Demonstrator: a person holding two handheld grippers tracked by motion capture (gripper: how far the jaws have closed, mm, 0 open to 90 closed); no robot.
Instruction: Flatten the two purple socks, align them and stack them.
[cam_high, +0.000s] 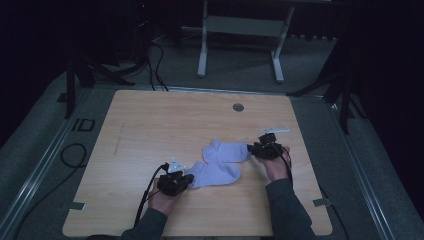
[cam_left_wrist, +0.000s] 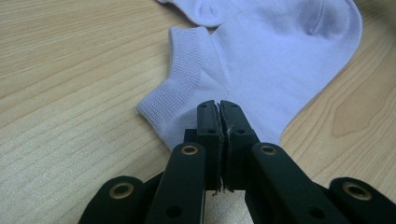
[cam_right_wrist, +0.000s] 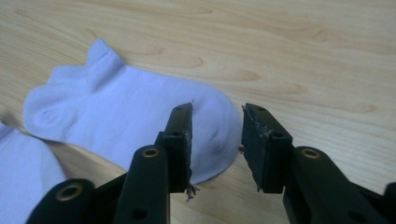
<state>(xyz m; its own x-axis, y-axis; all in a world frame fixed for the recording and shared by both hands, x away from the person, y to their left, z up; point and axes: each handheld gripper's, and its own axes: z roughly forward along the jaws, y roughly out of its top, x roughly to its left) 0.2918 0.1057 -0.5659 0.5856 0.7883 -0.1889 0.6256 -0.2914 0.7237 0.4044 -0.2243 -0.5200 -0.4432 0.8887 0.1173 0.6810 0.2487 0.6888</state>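
Pale lilac cotton marks the two ankle socks lying near the middle of the wooden desk (cam_high: 150, 120) in the high view: the near sock (cam_high: 216, 173) sits toward five o'clock of the desk's centre, and the far sock (cam_high: 226, 151) overlaps it at about one o'clock, probably so the pair can be matched up. The left hand-held gripper (cam_high: 186, 179) meets the near sock's edge at nine o'clock; the right hand-held gripper (cam_high: 254, 148) sits at the far sock's three o'clock end. In the left gripper view, the jaws are pressed together on the near sock (cam_left_wrist: 261, 60) just below its ribbed cuff (cam_left_wrist: 180, 79), seemingly pinning it in place. In the right gripper view, the jaws stand apart, clamping nothing, with the far sock's (cam_right_wrist: 121, 121) rounded toe lying flat between and beneath them.
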